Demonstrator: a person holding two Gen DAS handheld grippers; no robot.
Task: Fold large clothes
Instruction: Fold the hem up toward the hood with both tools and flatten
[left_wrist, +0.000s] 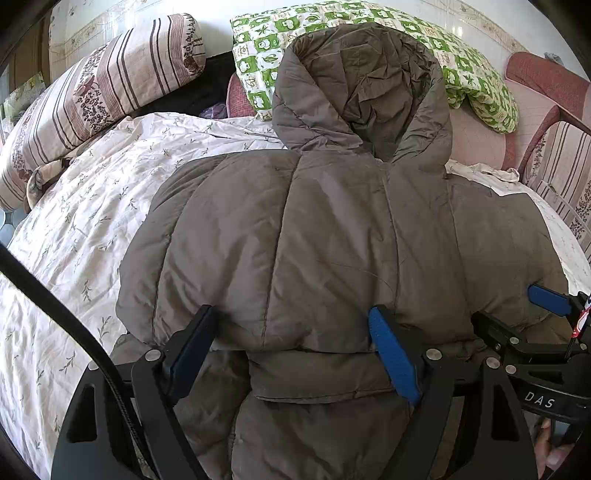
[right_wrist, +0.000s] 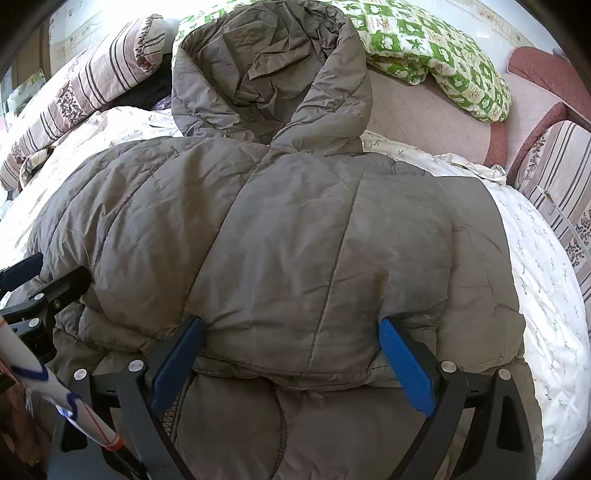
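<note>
A grey-brown puffy hooded jacket (left_wrist: 314, 240) lies on the bed, folded over into a thick bundle, with its hood (left_wrist: 365, 85) spread flat at the far end. My left gripper (left_wrist: 295, 325) is open, its blue-padded fingers straddling the near folded edge on the left half. My right gripper (right_wrist: 291, 332) is open too, its fingers set wide around the near folded edge on the right half of the jacket (right_wrist: 277, 240). The right gripper also shows at the right edge of the left wrist view (left_wrist: 517, 317). Neither pinches the cloth.
The bed has a white floral sheet (left_wrist: 85, 229). A striped pillow (left_wrist: 99, 92) lies at the far left, a green-and-white patterned quilt (left_wrist: 476, 77) behind the hood. A reddish padded headboard (right_wrist: 546, 74) and a striped cushion (right_wrist: 554, 184) stand at the right.
</note>
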